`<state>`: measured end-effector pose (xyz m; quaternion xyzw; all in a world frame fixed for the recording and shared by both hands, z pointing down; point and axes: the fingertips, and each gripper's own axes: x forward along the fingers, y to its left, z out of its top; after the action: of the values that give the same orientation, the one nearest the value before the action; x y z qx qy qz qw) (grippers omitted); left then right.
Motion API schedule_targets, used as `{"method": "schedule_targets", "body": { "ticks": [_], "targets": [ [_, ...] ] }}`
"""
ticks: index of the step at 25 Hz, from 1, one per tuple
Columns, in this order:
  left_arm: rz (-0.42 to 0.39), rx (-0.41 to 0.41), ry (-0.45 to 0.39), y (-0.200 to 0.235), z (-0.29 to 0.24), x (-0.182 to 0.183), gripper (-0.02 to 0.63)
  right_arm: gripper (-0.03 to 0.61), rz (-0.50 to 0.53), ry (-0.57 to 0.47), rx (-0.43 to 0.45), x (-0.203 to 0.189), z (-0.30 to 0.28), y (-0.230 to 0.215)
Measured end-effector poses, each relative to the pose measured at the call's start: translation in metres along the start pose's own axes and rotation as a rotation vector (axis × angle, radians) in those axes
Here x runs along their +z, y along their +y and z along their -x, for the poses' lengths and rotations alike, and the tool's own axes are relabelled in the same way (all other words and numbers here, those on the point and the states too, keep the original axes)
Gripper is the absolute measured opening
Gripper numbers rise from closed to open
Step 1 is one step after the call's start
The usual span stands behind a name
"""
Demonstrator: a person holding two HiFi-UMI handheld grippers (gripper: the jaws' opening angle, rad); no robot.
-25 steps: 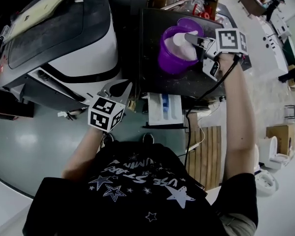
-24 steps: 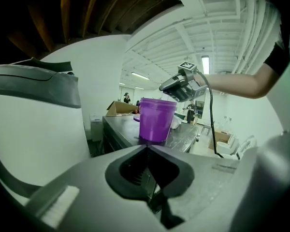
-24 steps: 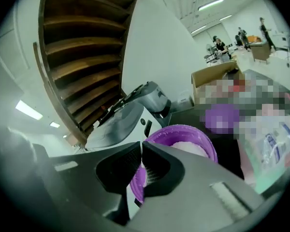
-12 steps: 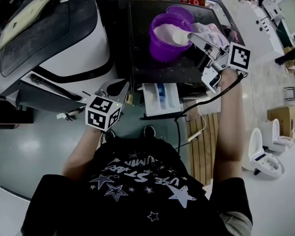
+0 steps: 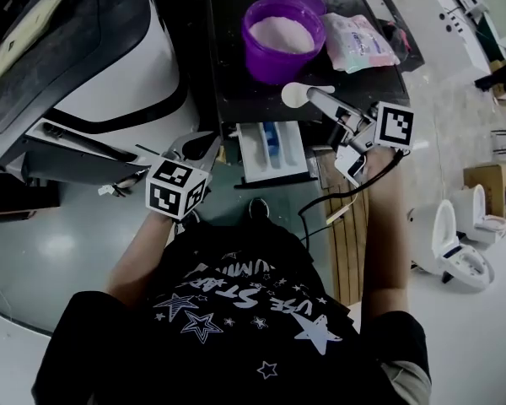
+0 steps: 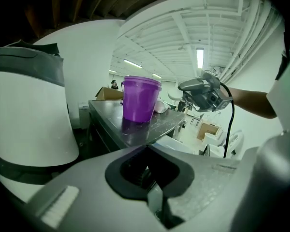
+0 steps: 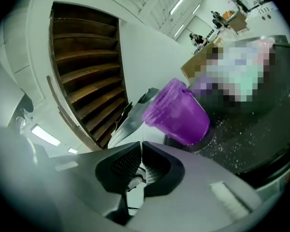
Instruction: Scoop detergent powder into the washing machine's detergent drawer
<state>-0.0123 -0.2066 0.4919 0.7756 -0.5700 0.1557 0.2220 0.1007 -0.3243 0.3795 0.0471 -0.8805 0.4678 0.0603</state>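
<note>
Two grippers are in play. The right gripper (image 5: 320, 101) has its jaws pressed together on the handle of a white scoop (image 5: 297, 94), whose bowl juts out past the jaw tips to its left. The left gripper (image 5: 201, 144) has its jaws shut with nothing between them, and it hangs low and well to the left of the right one.

Nearest the right gripper, just below the scoop and on the person's side of it, the detergent drawer (image 5: 253, 154) stands pulled out from the front of the washing machine (image 5: 236, 91). A blue compartment shows inside it. The scoop hovers over the front edge of the machine's dark top, near the drawer's far right corner and not yet over its compartments. A black cable (image 5: 354, 188) trails down from the right gripper toward the floor.

Farther out, beyond the scoop, a purple tub (image 5: 261, 53) sits on that top with pale detergent powder (image 5: 284, 30) inside. To the tub's right lies a soft printed pouch (image 5: 358, 40).

Beyond the left gripper and to its left rises a large white-and-black appliance (image 5: 110, 74). Under the right arm a slatted wooden board (image 5: 347, 243) lies on the floor, and a cardboard box (image 5: 482, 188) stands well off to the right.
</note>
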Motion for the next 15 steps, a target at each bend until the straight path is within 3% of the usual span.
{"method": "schedule_targets", "body": {
  "ticks": [6,8,15],
  "targets": [
    [0.000,0.004,0.041,-0.009,-0.006,-0.017,0.000,0.035,-0.042,0.124,-0.004,-0.059,-0.007,-0.019],
    [0.005,0.010,0.050,-0.011,-0.007,-0.021,0.000,0.035,-0.034,0.179,-0.043,-0.077,-0.009,-0.031],
    [0.040,0.051,0.062,-0.015,-0.008,-0.032,0.000,0.035,0.190,0.366,-0.136,-0.118,-0.020,-0.056]
  ]
}}
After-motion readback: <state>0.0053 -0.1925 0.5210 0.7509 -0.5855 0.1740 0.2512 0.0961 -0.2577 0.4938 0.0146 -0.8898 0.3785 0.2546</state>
